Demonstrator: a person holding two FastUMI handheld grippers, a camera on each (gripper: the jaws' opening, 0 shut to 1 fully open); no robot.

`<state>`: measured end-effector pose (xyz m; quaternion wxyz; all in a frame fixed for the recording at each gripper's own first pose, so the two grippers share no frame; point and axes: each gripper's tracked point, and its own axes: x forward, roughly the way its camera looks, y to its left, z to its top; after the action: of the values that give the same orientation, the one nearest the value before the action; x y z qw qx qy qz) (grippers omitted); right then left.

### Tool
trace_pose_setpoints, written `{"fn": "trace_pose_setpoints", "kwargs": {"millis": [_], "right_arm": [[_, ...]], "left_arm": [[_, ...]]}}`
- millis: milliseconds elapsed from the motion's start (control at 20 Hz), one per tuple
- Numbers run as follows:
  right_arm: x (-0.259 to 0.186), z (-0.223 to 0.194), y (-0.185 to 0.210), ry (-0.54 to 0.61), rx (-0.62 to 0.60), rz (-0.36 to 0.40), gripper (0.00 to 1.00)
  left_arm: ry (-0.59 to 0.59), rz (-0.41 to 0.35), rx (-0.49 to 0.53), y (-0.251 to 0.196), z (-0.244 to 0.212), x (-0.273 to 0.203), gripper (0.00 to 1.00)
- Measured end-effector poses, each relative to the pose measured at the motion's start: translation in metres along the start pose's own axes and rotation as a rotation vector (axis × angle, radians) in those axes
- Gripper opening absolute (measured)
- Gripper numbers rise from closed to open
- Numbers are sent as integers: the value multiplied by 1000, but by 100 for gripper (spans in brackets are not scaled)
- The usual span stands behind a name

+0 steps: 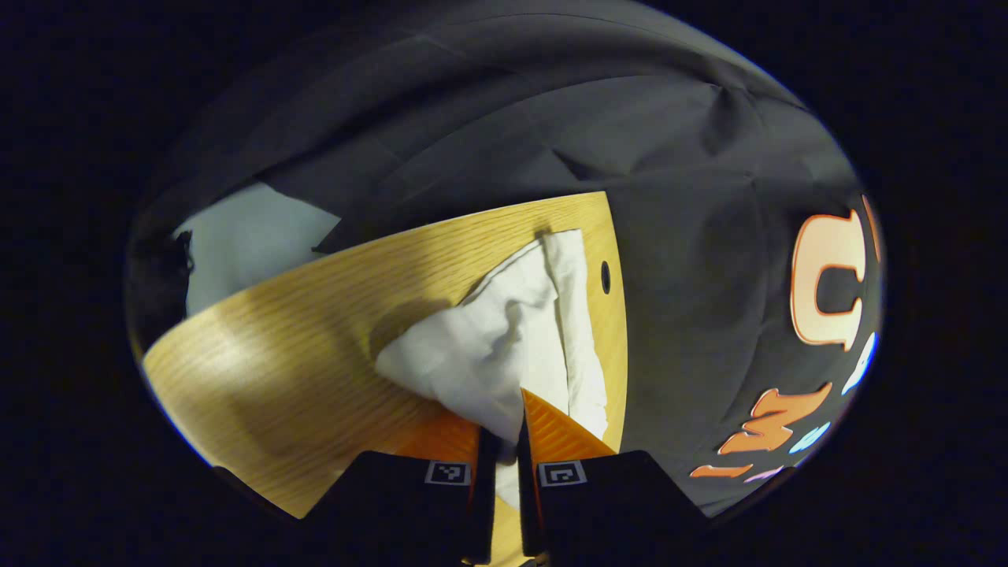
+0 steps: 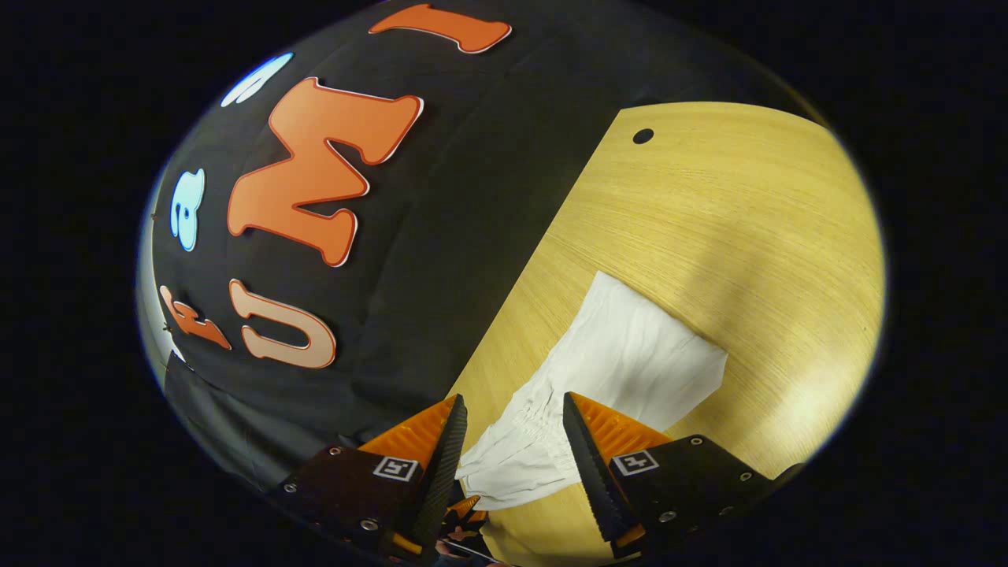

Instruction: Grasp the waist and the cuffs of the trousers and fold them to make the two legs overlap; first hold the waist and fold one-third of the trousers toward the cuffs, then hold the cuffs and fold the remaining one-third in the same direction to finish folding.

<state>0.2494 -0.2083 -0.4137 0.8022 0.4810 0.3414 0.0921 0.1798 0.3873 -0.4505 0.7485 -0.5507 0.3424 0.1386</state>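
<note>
Left gripper view: left gripper (image 1: 504,429) pinches white trousers (image 1: 504,339).

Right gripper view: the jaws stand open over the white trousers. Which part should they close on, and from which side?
Probably the gathered, ruched band of the trousers, likely the waist, lying between the open right gripper fingers. Come from above, at the edge near the table rim; the bunched pleats give more bulk to pinch than the flat cloth beyond.

Recording booth, probably — black cloth wall (image 1: 488,102), wooden table (image 2: 709,205) (one drilled hole)
</note>
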Motion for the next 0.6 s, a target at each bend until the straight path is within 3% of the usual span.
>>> {"fn": "trace_pose_setpoints", "kwargs": {"millis": [100,250,600], "right_arm": [[-3,3,-2,-3,-3,2,74],[-5,8,-7,-6,-9,0,75],[-6,27,-6,33,-1,49,75]], "left_arm": [[-13,31,46,1,0,-7,11],[-52,16,144,-27,2,-20,9],[-107,-101,327,-117,-20,-77,9]]}}
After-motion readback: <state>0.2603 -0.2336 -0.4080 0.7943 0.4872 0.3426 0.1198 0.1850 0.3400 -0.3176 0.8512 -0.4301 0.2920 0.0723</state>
